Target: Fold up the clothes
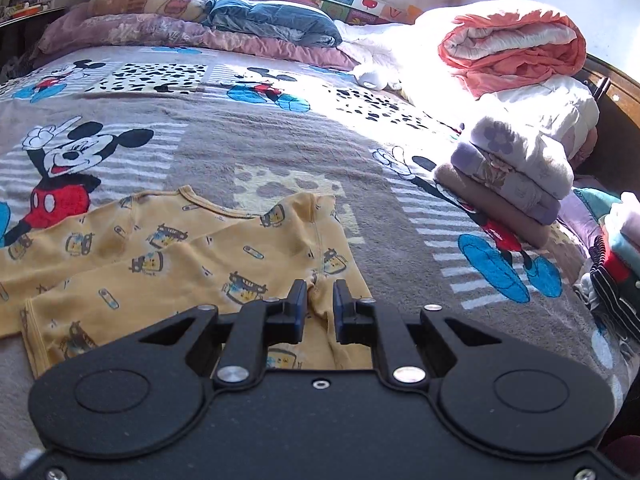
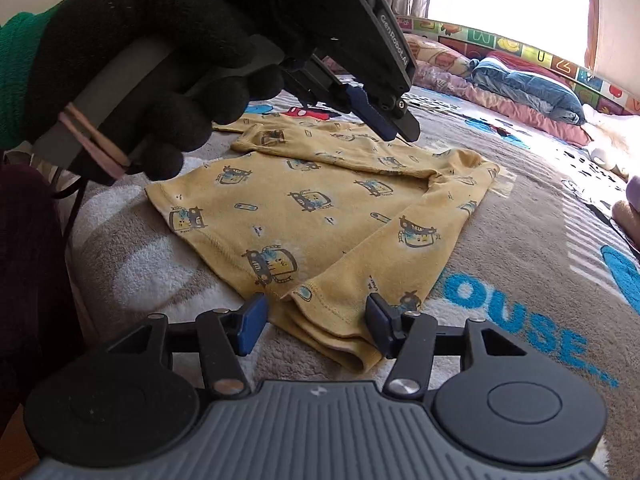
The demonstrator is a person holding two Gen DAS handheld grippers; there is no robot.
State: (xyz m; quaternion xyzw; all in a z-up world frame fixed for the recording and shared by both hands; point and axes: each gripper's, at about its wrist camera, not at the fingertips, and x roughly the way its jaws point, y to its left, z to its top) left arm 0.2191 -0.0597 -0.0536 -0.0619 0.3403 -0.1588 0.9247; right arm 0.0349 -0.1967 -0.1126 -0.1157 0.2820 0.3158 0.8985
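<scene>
Lying near on the grey cartoon-print blanket (image 2: 520, 240), the yellow printed shirt (image 2: 320, 208) is partly folded, one sleeve crossing its body. The right gripper (image 2: 316, 322) stands with jaws apart — the shirt's near cuff lies between them, unpressed. Farther left, a black-gloved hand (image 2: 160, 60) holds the left gripper (image 2: 394, 124) above the shirt, jaws nearly together and empty. Far right, a stack of folded clothes (image 1: 516, 172) sits — pillows (image 1: 192, 20) beyond.
</scene>
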